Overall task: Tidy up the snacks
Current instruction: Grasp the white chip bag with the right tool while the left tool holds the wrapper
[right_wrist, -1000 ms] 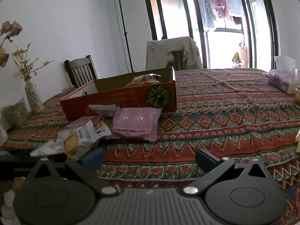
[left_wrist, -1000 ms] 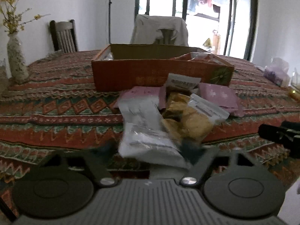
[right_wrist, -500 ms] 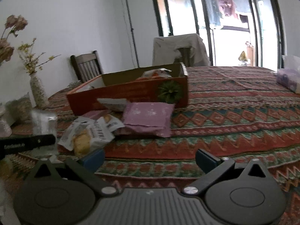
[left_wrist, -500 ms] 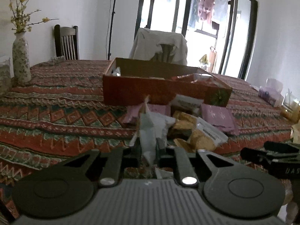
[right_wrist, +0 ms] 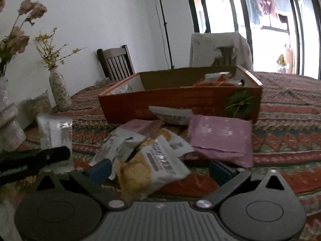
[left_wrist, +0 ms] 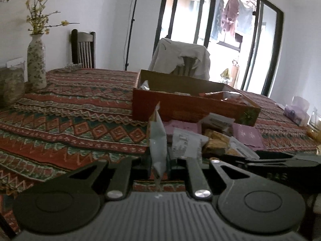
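Note:
My left gripper (left_wrist: 158, 160) is shut on a silver snack packet (left_wrist: 157, 138), held edge-on and lifted off the cloth. The same silver snack packet (right_wrist: 55, 132) and the left gripper's arm (right_wrist: 34, 158) show at the left of the right wrist view. My right gripper (right_wrist: 160, 169) stands open, its blue pads on either side of a clear bag of yellow snacks (right_wrist: 148, 166); the pads do not press on it. A pink packet (right_wrist: 219, 138) and other small packets lie in a pile before the orange cardboard box (right_wrist: 180, 104), which holds several snacks.
A patterned cloth (left_wrist: 70, 120) covers the table. A speckled vase (left_wrist: 37, 60) with yellow flowers and a jar (left_wrist: 11, 86) stand at the left. A tissue pack (left_wrist: 298, 112) lies at the far right. Two chairs stand behind the table, one draped in white cloth (left_wrist: 180, 56).
My left gripper closed on the silver packet and lifted it from the pile. My right gripper moved left toward the pile, and the bag of yellow snacks now lies between its fingers.

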`<state>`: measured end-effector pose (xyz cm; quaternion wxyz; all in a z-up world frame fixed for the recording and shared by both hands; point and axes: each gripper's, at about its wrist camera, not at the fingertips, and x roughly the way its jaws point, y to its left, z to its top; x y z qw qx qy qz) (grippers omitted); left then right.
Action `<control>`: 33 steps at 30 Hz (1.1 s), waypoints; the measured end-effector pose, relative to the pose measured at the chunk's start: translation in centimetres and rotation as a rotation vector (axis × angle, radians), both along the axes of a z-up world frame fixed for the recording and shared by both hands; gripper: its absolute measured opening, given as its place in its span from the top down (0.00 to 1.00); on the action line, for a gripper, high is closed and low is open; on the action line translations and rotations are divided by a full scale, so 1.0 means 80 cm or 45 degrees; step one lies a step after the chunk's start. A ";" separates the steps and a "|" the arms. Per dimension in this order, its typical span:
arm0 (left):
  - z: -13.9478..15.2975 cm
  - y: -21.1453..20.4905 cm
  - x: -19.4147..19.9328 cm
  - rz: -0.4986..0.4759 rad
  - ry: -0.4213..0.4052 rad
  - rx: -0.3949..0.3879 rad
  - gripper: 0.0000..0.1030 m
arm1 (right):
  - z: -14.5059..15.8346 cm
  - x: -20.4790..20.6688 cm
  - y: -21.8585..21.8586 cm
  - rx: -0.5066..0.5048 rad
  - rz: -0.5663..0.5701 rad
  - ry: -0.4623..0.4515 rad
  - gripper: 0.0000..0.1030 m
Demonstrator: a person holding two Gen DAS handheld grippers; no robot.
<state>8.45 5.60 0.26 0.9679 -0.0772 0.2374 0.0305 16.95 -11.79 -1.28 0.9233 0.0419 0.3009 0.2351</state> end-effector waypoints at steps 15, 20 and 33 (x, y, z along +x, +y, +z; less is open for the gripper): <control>0.002 0.002 0.000 -0.019 -0.011 -0.022 0.86 | 0.001 -0.007 -0.015 0.064 -0.038 -0.014 0.54; 0.008 -0.004 -0.003 -0.028 -0.030 -0.014 0.86 | 0.011 -0.016 -0.028 0.085 -0.063 -0.051 0.54; 0.050 -0.022 0.011 -0.084 -0.153 0.016 0.86 | 0.055 -0.015 -0.056 0.109 -0.139 -0.208 0.54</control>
